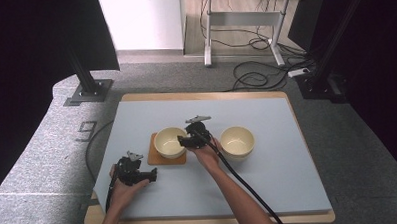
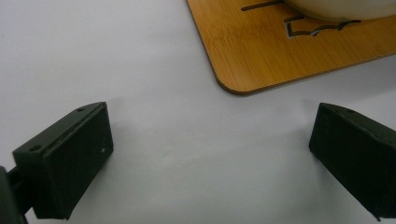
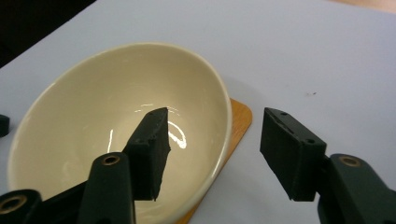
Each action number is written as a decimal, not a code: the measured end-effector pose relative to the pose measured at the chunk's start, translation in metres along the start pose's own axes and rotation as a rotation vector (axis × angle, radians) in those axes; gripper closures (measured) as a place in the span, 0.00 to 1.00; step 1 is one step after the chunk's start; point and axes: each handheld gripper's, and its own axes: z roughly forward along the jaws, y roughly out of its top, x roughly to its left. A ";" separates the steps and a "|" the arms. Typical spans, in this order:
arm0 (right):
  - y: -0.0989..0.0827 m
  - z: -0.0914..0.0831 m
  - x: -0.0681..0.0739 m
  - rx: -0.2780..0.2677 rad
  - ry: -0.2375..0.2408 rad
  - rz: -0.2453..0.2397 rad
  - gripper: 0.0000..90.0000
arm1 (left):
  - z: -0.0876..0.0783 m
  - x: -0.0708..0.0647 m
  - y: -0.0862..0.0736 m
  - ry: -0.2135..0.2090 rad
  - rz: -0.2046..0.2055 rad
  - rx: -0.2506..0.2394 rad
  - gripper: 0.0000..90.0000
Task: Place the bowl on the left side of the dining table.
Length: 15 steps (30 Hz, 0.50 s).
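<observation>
Bowl (image 1: 170,142): cream, seated on bamboo coaster (image 1: 156,157), mid-table.
Right gripper (image 3: 212,149): jaws wide, straddling the near rim, not pressing.
Left gripper (image 2: 210,154): jaws wide, empty, near coaster corner.
Risk: withdrawing sideways could clip the rim, dragging bowl off coaster.

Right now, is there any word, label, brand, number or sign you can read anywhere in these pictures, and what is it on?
"9": a large grey figure on the grey floor covering left of the table; it reads as a 9, though it could be a 6 seen from the other side.
Cut-out marks in the wooden mat, partly under the bowl: not readable as letters.
Nothing readable on either bowl.
</observation>
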 end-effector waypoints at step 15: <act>-0.007 -0.060 -0.019 -0.048 -0.001 -0.056 0.42 | 0.000 0.000 0.000 0.000 0.001 0.001 0.00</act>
